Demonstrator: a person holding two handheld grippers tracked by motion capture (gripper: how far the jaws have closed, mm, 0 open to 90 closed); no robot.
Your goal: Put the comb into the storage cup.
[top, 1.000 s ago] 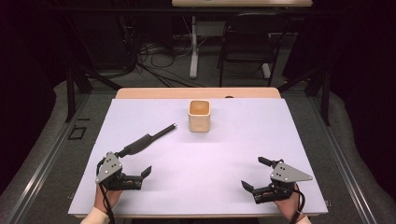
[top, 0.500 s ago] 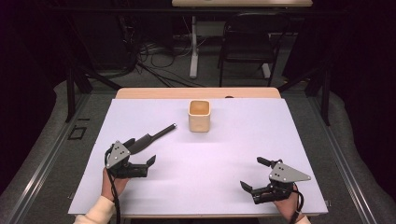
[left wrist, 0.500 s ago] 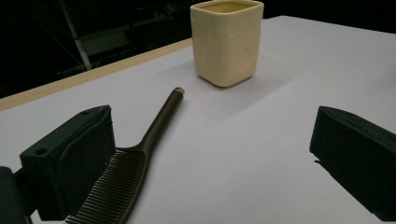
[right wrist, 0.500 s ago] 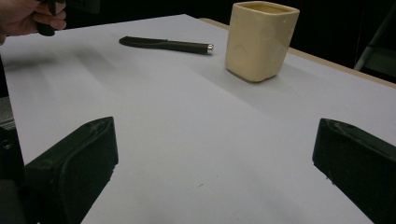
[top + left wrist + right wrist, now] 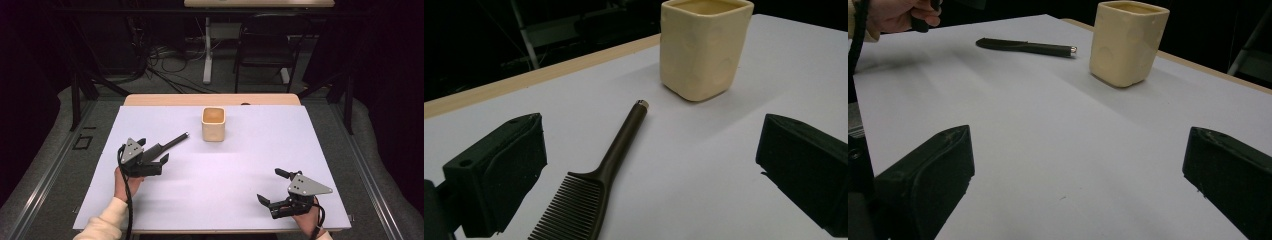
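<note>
With our left claw spread wide over the comb, we judge it light, stiff and thin, best pinched across its slim handle.

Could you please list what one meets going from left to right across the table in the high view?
Left gripper → comb → cup → right gripper. The comb's toothed end lies right at the left gripper, so only its handle clearly comes after it.
</note>
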